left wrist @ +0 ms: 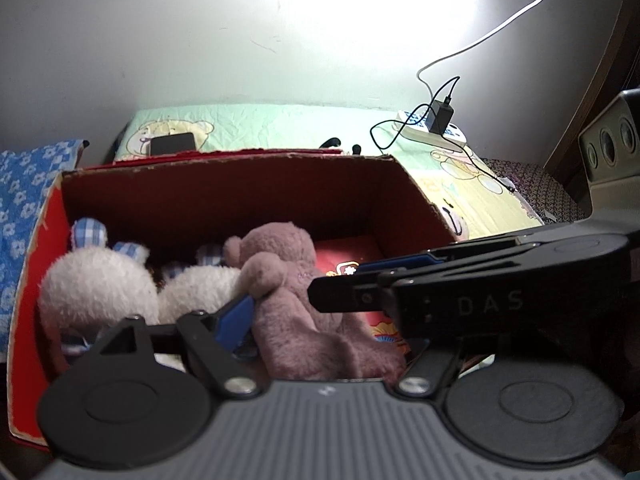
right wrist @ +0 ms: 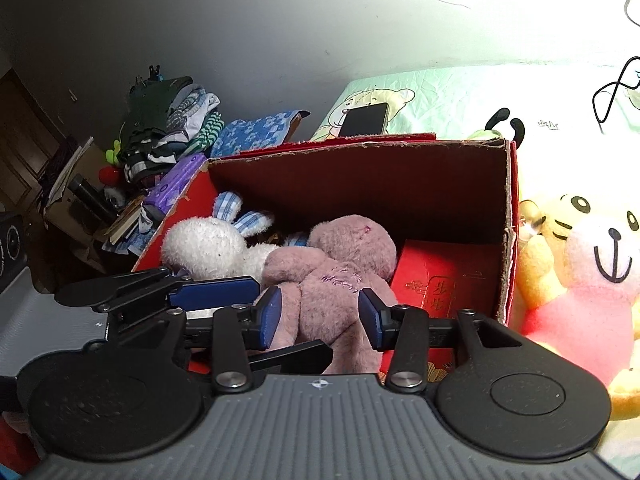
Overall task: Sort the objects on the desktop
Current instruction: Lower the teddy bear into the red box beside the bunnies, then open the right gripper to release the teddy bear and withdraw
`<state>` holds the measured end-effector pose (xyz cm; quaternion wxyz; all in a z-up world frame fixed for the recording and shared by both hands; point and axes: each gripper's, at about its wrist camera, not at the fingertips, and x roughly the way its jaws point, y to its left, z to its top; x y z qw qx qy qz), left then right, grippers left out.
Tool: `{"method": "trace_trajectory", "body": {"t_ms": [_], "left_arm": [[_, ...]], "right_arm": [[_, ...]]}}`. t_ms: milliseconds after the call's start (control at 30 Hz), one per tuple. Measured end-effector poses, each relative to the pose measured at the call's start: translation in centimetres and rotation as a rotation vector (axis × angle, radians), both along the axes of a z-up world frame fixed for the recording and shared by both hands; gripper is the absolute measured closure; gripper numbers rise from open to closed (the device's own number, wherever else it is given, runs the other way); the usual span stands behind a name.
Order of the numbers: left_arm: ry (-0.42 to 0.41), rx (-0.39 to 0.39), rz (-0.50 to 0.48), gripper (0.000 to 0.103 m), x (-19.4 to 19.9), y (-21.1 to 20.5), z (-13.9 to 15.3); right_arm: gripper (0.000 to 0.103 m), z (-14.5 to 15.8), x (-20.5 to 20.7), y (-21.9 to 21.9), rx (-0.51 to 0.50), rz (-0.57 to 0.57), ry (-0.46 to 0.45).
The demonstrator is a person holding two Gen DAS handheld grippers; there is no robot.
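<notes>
Mauve plush bear [right wrist: 340, 280]: lies in the middle of the red cardboard box [right wrist: 508, 240], at frame centre in both wrist views; head toward the far wall, body toward the cameras.
White plush rabbit [right wrist: 208, 244]: in the same box, just left of the bear and touching it; blue checked ears point up and right.
Red packet [right wrist: 444, 280]: flat on the box floor, right of the bear, gold print on it.
Right gripper [right wrist: 318, 316]: lower centre of its own view, blue pads spread wide on either side of the bear's lower body; left pad touches or nearly touches the plush, right pad stands just clear.
Left gripper [left wrist: 280, 300]: lower centre of its own view; one blue finger [left wrist: 236, 316] lies against the bear's left side, between bear and rabbit. The other finger is hidden behind the right gripper's black arm, so I cannot tell how wide it stands.
Box surroundings: green cartoon-bear sheet [left wrist: 280, 128] behind the box, with a dark phone [left wrist: 172, 144] at its upper left.
Right of frame, left wrist view: white power strip [left wrist: 432, 130] with black charger and cables.
Right edge, right wrist view: pink-and-yellow plush toys [right wrist: 592, 272] just outside the box wall.
Upper left, right wrist view: pile of folded clothes [right wrist: 168, 136] and a blue flowered cloth [right wrist: 256, 130].
</notes>
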<state>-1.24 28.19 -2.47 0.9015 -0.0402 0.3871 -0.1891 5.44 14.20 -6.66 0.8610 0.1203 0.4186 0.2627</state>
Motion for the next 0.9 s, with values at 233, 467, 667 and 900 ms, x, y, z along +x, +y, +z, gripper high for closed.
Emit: {"method": "trace_trajectory", "body": {"t_ms": [233,467,667,900], "left_arm": [[-0.008,0.028,0.016,0.027,0.1,-0.8,0.8],[0.0,0.079,0.033,0.023,0.4,-1.8,0.8],[0.03,0.09,0.051,0.022,0.5,-2.0,0.5],[0.041,0.098,0.079,0.018,0.4,-2.1,0.4]], "right_arm": [[0.054,0.6,-0.6,-0.6,0.001,-0.05,-0.021],[0.054,0.3,-1.2,-1.5,0.02,-0.104,-0.022],[0.058,0.1,-1.8,-2.0,0.022,-0.131,-0.029],[0.061,0.0,-2.2,-2.2,0.018,-0.163,-0.031]]}}
